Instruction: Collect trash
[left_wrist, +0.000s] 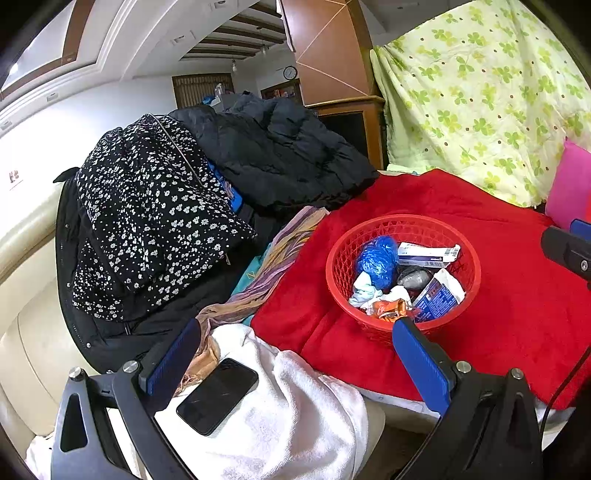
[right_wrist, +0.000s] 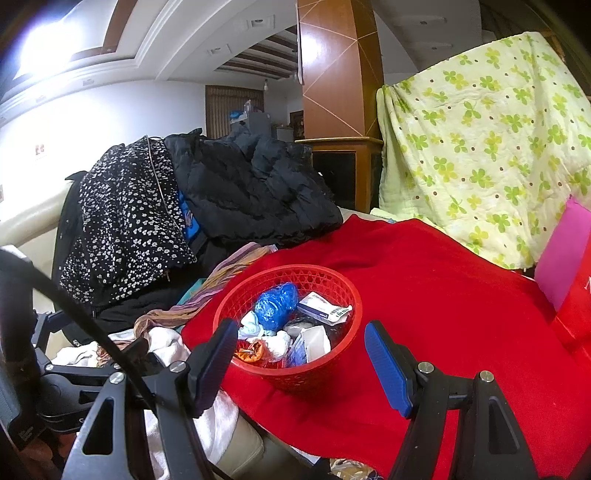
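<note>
- Resting on the red blanket (right_wrist: 424, 266) at lower centre of the right wrist view, the red mesh basket (right_wrist: 343, 291) already holds the collected trash: a crumpled blue plastic bag (right_wrist: 276, 305), white tissue wads (right_wrist: 277, 343), an orange wrapper (right_wrist: 255, 350), a white carton with a barcode (right_wrist: 325, 308) and a blue-and-white carton (right_wrist: 308, 345)
- Left gripper (left_wrist: 295, 354) has its fingers spread apart with nothing between them; its right finger overlaps the basket's near rim in the picture, though contact I cannot tell
- Right gripper (right_wrist: 301, 363) likewise stands open and empty, fingers framing the basket without pressing it
- Risk: the basket looks light and sits on soft, yielding cloth; a nudge at the rim could tip it and spill the loose pieces
- Risk: the black smartphone (left_wrist: 218, 395) lies on a white towel (left_wrist: 295, 413) at lower centre of the left wrist view, near the left fingers; it could be knocked off or mistaken for trash
- Writing: barcode stripes show on the white carton; print on both cartons is too small to read
</note>
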